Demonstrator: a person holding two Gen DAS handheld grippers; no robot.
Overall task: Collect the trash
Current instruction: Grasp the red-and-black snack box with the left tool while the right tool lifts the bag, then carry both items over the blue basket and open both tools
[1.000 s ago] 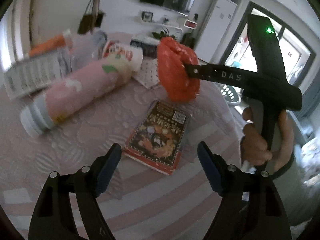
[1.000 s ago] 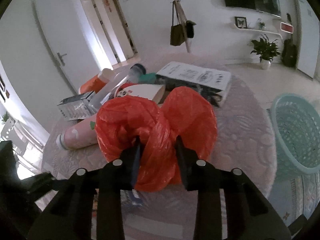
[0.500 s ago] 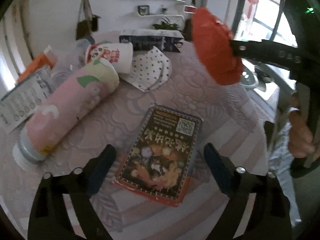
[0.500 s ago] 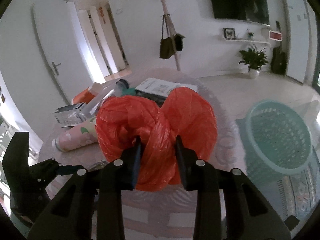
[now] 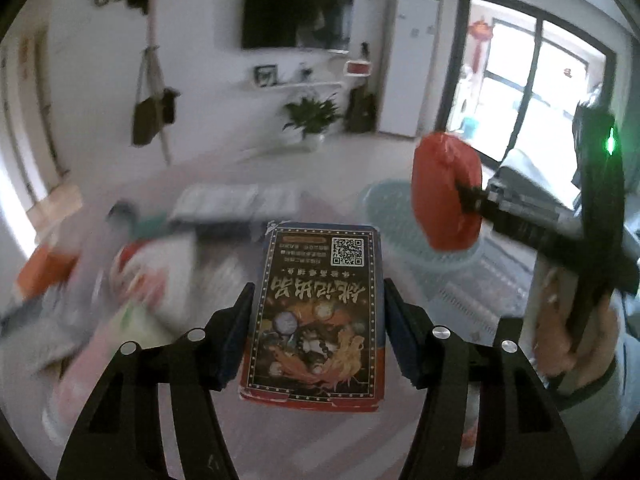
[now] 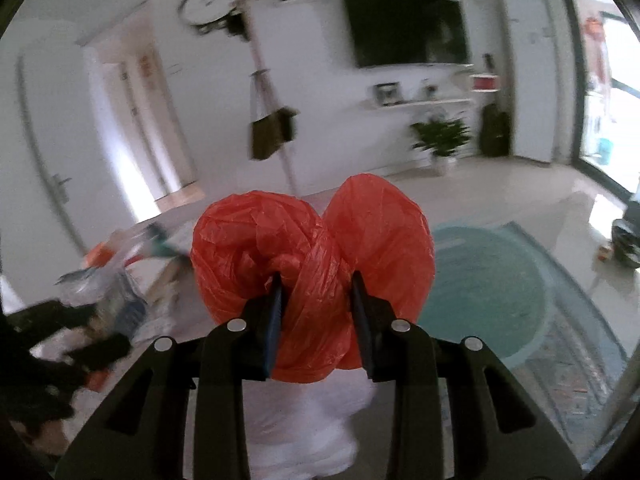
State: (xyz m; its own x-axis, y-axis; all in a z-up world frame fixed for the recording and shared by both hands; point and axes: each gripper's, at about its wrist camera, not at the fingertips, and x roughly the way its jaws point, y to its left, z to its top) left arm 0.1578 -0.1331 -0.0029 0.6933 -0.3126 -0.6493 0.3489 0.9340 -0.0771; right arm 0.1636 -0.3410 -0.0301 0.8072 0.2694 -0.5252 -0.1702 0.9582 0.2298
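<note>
A flat snack box (image 5: 316,264) with a dark printed face and a QR code sits between the fingers of my left gripper (image 5: 318,292). The jaws are closing and both pads press its sides, and it is lifted clear of the table. My right gripper (image 6: 316,280) is shut on a knotted red plastic bag (image 6: 312,256), which bulges out above both fingers. From the left wrist view the same red bag (image 5: 444,192) hangs at the right on the right gripper (image 5: 466,196), held by a hand (image 5: 560,332).
A round teal laundry basket (image 6: 492,288) stands on the floor past the table edge, below and right of the bag; the left wrist view catches its rim (image 5: 376,196). Blurred clutter (image 5: 132,264) covers the table's left side: bottles, a cup, a carton.
My left gripper closed on the box that lay on the table and raised it. The right gripper carried the red bag right, off the table side and toward the teal basket.
</note>
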